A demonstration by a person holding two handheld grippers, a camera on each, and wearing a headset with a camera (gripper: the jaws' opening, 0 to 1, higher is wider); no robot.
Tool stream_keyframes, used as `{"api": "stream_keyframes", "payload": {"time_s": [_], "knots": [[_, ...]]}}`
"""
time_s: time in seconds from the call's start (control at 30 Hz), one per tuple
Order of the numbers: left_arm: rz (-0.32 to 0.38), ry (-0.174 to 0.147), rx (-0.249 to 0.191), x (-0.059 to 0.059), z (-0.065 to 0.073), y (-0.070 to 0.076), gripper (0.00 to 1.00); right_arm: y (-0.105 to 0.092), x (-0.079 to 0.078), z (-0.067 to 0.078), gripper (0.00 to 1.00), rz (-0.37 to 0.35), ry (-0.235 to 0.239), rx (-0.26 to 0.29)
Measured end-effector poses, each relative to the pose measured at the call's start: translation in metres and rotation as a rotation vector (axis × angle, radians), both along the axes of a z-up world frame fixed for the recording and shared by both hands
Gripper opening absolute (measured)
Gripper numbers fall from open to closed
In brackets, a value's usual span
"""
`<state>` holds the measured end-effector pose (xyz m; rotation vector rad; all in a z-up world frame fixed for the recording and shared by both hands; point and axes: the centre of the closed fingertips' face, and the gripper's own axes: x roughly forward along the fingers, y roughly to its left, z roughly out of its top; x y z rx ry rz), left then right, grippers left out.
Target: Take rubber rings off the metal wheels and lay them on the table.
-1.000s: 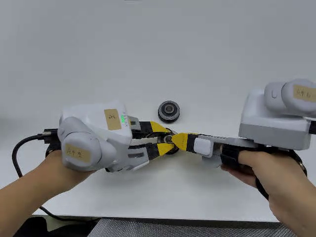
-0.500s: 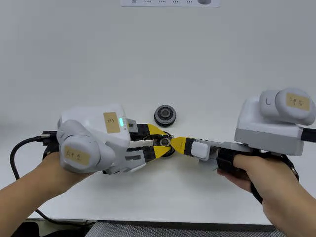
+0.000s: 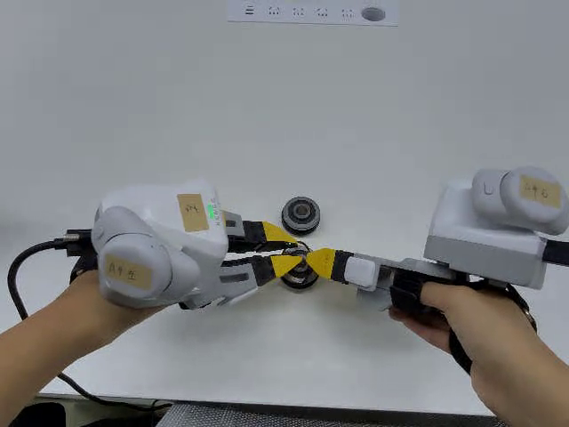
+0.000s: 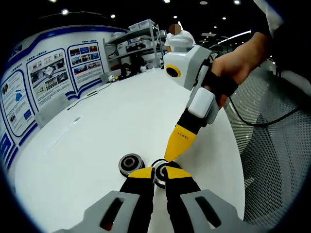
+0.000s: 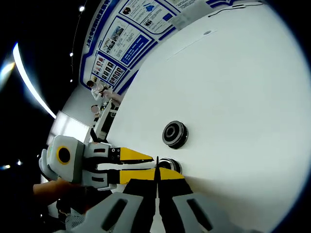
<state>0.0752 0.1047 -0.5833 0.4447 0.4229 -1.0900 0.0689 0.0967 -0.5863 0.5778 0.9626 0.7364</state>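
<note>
Two black-rimmed metal wheels lie on the white table (image 3: 373,142). The far wheel (image 3: 300,214) (image 4: 131,163) (image 5: 175,133) lies free. My left gripper (image 3: 286,250) (image 4: 160,173) comes in from the left and is shut on the near wheel (image 3: 299,271) (image 4: 159,174) (image 5: 171,165). From the right, my right gripper (image 3: 317,261) (image 5: 156,174) has its yellow jaws pressed together, their tip against that wheel's rim. Whether a rubber ring is pinched between them is too small to tell. The left gripper (image 5: 97,165) also shows in the right gripper view, and the right gripper (image 4: 181,140) in the left gripper view.
A black cable (image 3: 22,267) trails from the left gripper over the table's near left edge. A white socket strip (image 3: 311,12) sits on the wall behind. Bare tabletop spreads beyond and to both sides of the wheels. Grey matting (image 4: 272,160) lies past the table edge.
The head camera has tipped, shifting the picture down. Both grippers stay at the near wheel; the far wheel has not moved.
</note>
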Motion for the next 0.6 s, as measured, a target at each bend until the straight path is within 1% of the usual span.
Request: {"api": "stream_keyframes", "payload": {"time_s": [0.13, 0.23, 0.33, 0.4, 0.53, 0.6], "knots": [[0.027, -0.007, -0.009, 0.001, 0.006, 0.007, 0.10, 0.001, 0.002, 0.005, 0.01, -0.003, -0.003, 0.013], [0.052, -0.016, -0.012, 0.003, 0.010, 0.015, 0.12, 0.003, 0.003, 0.012, 0.01, -0.008, -0.010, 0.028], [0.084, -0.019, -0.027, 0.005, 0.016, 0.023, 0.12, 0.005, 0.006, 0.021, 0.01, -0.016, -0.017, 0.050], [0.097, -0.023, -0.028, 0.006, 0.018, 0.028, 0.13, 0.005, 0.008, 0.026, 0.01, -0.018, -0.028, 0.052], [0.122, -0.026, -0.037, 0.005, 0.024, 0.034, 0.14, -0.002, 0.013, 0.031, 0.02, -0.039, -0.037, 0.062], [0.137, -0.026, -0.044, 0.004, 0.027, 0.035, 0.15, -0.009, 0.015, 0.031, 0.02, -0.051, -0.042, 0.054]]}}
